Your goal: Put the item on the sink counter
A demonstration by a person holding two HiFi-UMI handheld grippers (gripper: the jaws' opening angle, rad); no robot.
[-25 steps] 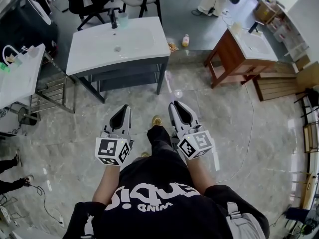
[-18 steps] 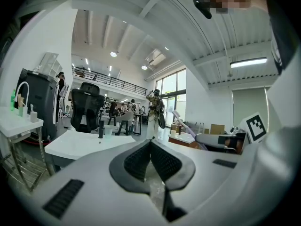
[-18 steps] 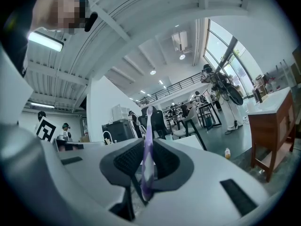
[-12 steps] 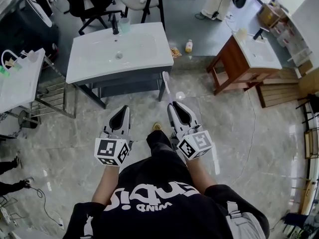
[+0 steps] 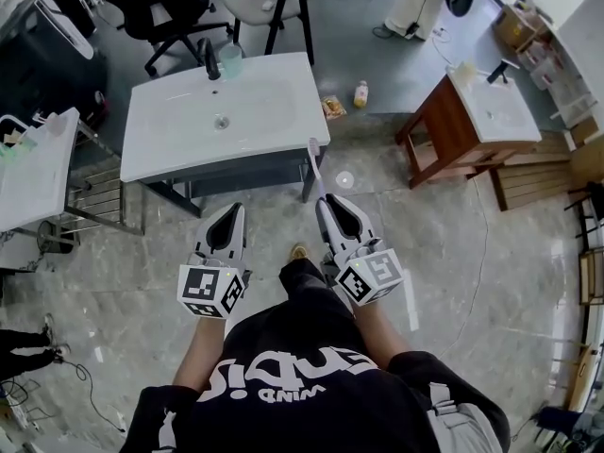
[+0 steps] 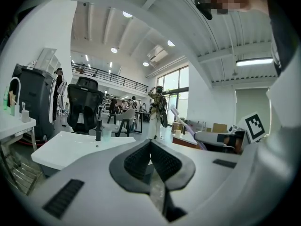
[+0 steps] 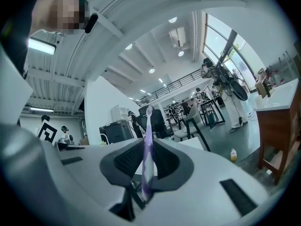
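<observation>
Right tongs (image 5: 325, 202) clamped on a toothbrush (image 5: 317, 168); left tongs (image 5: 237, 209) closed, empty — sink counter (image 5: 170, 132) ahead

White sink counter (image 5: 283, 111) — black faucet (image 5: 209, 60), pale green cup (image 5: 230, 62)

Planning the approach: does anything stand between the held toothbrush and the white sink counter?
Nothing visible does. The toothbrush, shut in the right claw, points toward the sink counter near its right corner, over open floor.
</observation>
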